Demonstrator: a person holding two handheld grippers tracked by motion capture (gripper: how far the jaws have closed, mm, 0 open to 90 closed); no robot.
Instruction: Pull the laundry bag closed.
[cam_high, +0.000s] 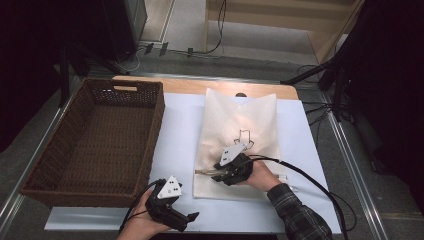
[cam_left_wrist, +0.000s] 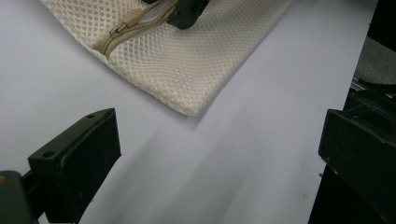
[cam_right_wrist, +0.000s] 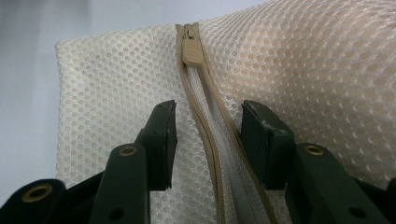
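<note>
A cream mesh bag (cam_high: 240, 125) lies flat on the white board (cam_high: 180, 125). Its tan zipper (cam_right_wrist: 205, 135) runs along the near end and stands partly open, with the slider (cam_right_wrist: 192, 49) near the bag's corner. My right gripper (cam_high: 218, 175) rests on that end, jaws open and straddling the zipper tapes (cam_left_wrist: 126, 30) without pressing them. The right gripper (cam_right_wrist: 208, 126) has a gap on each side of the tapes. My left gripper (cam_high: 189, 219) hovers open over the bare board near the front edge, short of the bag's corner (cam_left_wrist: 189, 109); the left gripper (cam_left_wrist: 219, 140) holds nothing.
A large brown wicker basket (cam_high: 150, 150) stands at the left, its wall against the board. A thin black wire shape (cam_high: 245, 136) shows on the bag's middle. The right gripper's cable (cam_high: 310, 180) trails off to the right. Floor cables and stands lie beyond the table.
</note>
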